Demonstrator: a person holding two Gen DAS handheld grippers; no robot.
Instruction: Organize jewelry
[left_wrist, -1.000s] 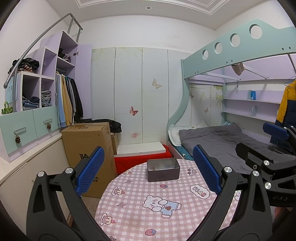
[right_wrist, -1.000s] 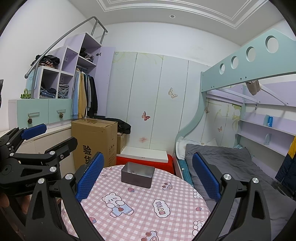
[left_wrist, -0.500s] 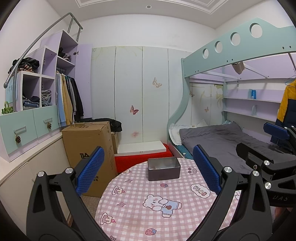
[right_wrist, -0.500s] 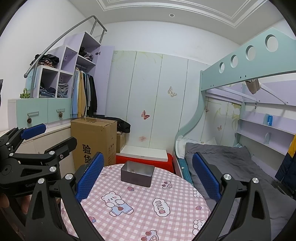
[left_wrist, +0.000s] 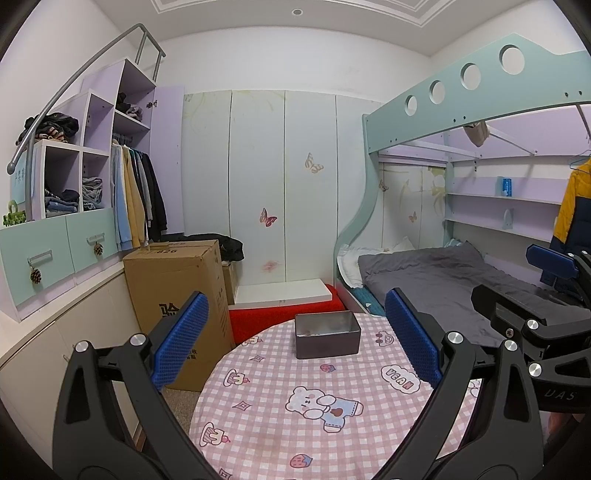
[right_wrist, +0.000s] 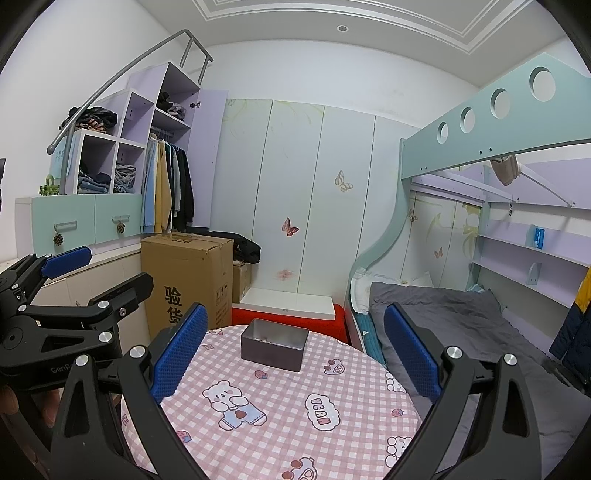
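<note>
Jaws on both the left gripper (left_wrist: 295, 339) and the right gripper (right_wrist: 295, 343) are spread wide, nothing in either. One grey tin (left_wrist: 327, 334) sits on the round table (left_wrist: 332, 435) at about 12 o'clock, near the far edge, well apart from both. Looks like something small lies inside, too tiny to name or count. My guess: come in slow from above, one gripper steadying the tin wall, since it'd probably slide on that cloth. Count: two grippers, one tin, one table.
</note>
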